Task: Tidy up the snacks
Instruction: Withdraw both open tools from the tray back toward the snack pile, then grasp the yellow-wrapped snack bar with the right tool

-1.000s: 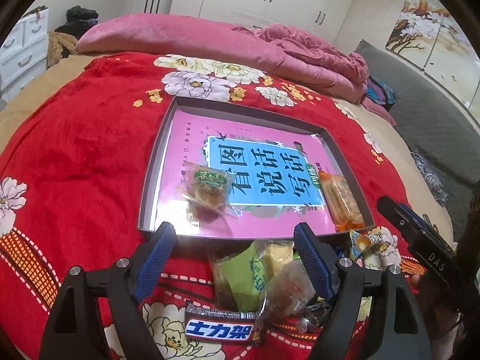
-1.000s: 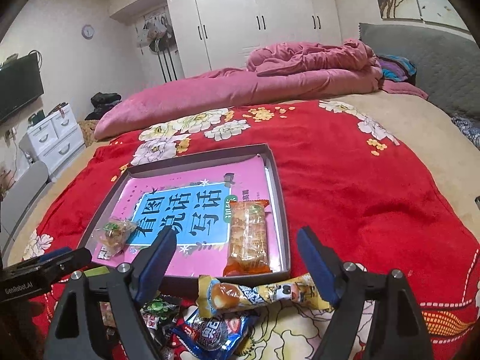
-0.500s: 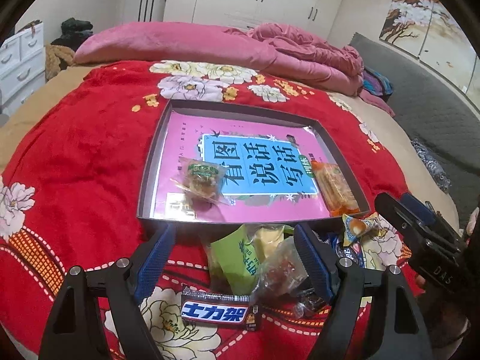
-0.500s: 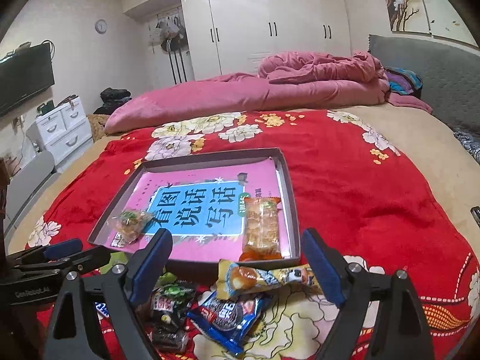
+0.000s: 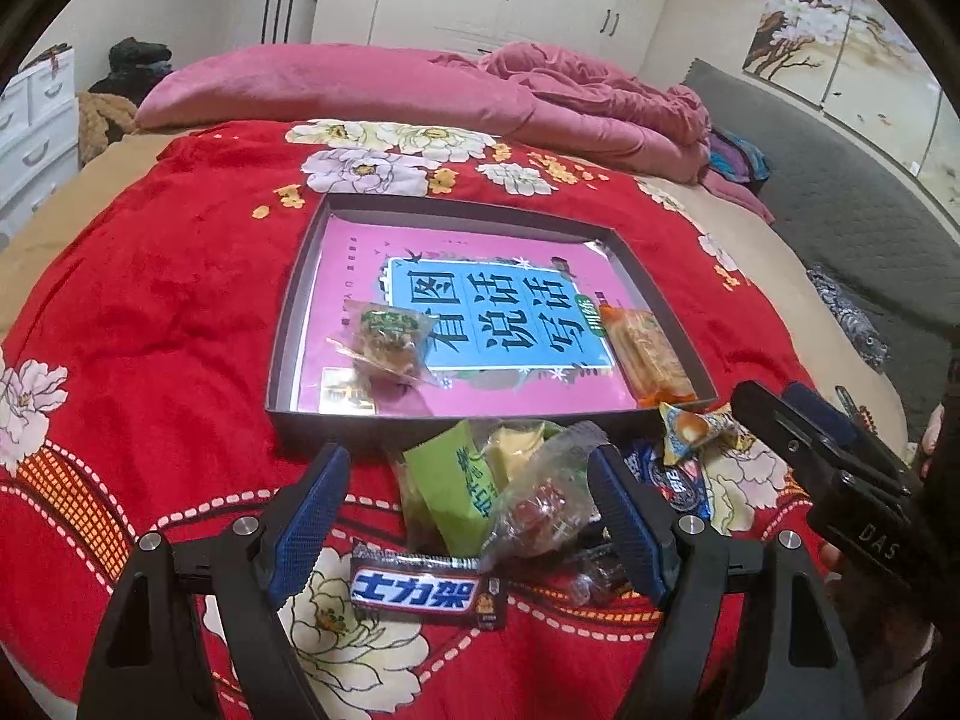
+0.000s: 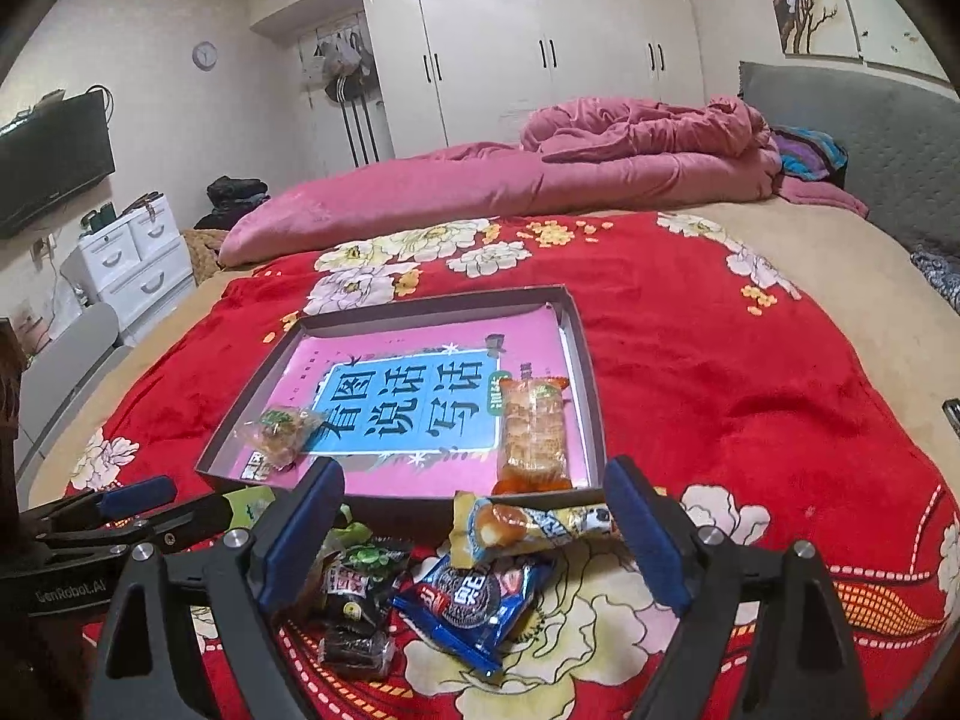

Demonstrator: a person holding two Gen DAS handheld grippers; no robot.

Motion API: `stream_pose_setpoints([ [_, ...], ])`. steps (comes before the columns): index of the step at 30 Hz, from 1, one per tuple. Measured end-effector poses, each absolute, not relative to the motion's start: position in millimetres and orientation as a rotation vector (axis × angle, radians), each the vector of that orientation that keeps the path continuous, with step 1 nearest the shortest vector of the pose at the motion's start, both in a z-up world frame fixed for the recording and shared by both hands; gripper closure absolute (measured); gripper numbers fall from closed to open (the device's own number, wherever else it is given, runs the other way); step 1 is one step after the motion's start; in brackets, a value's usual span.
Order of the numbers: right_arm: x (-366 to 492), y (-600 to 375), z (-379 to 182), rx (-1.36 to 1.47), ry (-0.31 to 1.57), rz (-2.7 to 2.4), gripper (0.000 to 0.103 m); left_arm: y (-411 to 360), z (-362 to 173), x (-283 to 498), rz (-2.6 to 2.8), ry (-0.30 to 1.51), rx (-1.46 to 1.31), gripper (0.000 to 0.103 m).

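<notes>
- Warm, dimmish indoor light, soft shadows under the snacks.
- Glare streaks the glossy wardrobe doors (image 6: 540, 30).
- Fisheye bends edges; corners go black.
- Slight softness throughout.

snack pile (image 6: 420, 570) before open tray (image 6: 591, 396)

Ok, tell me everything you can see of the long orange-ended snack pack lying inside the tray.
The orange-ended snack pack is a long clear plastic wrapper with crimped orange ends, showing pale golden, crisp-looking pieces inside. It looks sealed and lies flat, lengthwise along the right wall of the dark shallow tray, its near end close to the front right corner. It rests on the pink book cover lining the tray, overlapping the blue title panel's right edge. Neither hand-held gripper touches it.
</notes>
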State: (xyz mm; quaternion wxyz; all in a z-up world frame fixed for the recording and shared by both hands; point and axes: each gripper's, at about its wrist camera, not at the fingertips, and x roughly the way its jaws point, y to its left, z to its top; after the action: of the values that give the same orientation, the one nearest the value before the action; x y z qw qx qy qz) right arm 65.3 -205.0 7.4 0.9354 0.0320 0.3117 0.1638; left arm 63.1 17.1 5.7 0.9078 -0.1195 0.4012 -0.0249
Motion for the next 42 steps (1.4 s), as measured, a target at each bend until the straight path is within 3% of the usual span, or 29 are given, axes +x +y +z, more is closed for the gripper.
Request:
stream_pose_setpoints([
  [42,57,-230,-22,0.246,0.832,0.339,0.015,-14,-9,58,-0.18,0.932,-0.172,0.021],
])
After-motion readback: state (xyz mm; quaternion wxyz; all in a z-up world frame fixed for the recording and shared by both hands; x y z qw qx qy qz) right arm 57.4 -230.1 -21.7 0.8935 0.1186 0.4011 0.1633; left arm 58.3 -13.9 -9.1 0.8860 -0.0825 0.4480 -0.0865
